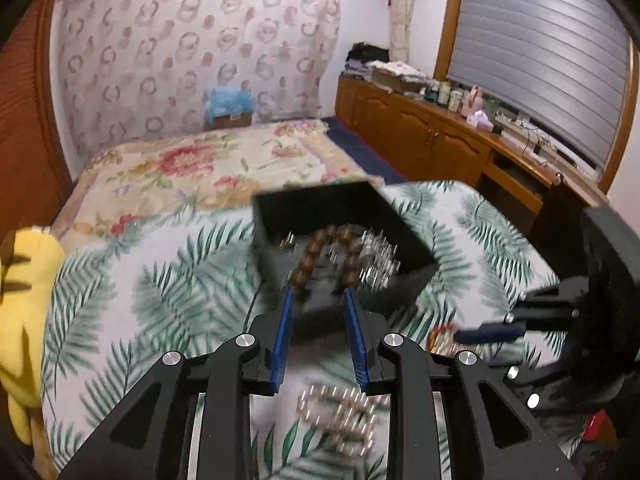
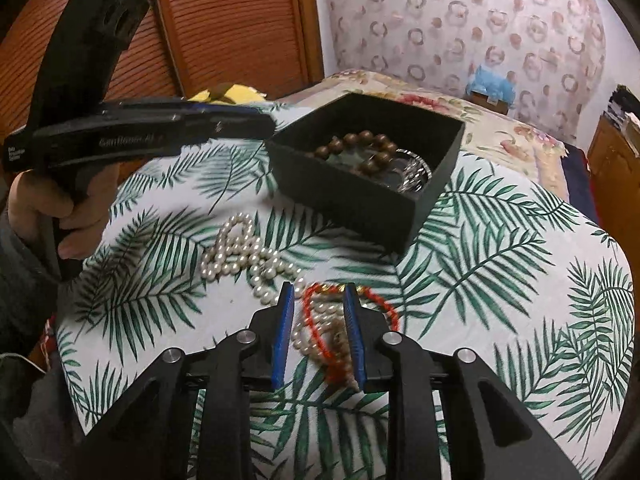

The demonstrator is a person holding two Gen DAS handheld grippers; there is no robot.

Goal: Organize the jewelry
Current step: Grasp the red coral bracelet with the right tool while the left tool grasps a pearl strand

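Both tongs stand open, holding nothing: my left gripper (image 1: 316, 308) hovers near the black box (image 2: 436, 168), where the wooden bead bracelet (image 2: 360, 148) lies; my right gripper (image 2: 318, 304) straddles the red bracelet (image 2: 390, 312) beside the pearl necklace (image 2: 240, 252). Next I'd judge: lower, pinch, carry it boxward.

palm-leaf tablecloth (image 2: 500, 280), floral bedspread (image 1: 192, 168), yellow plush toy (image 1: 24, 300), wooden cabinets (image 1: 420, 136), patterned wallpaper (image 1: 192, 40)

Palm-leaf tablecloth (image 2: 500, 280) under black box (image 2: 360, 204), pearl necklace (image 2: 244, 256), red bead strand (image 2: 316, 320).
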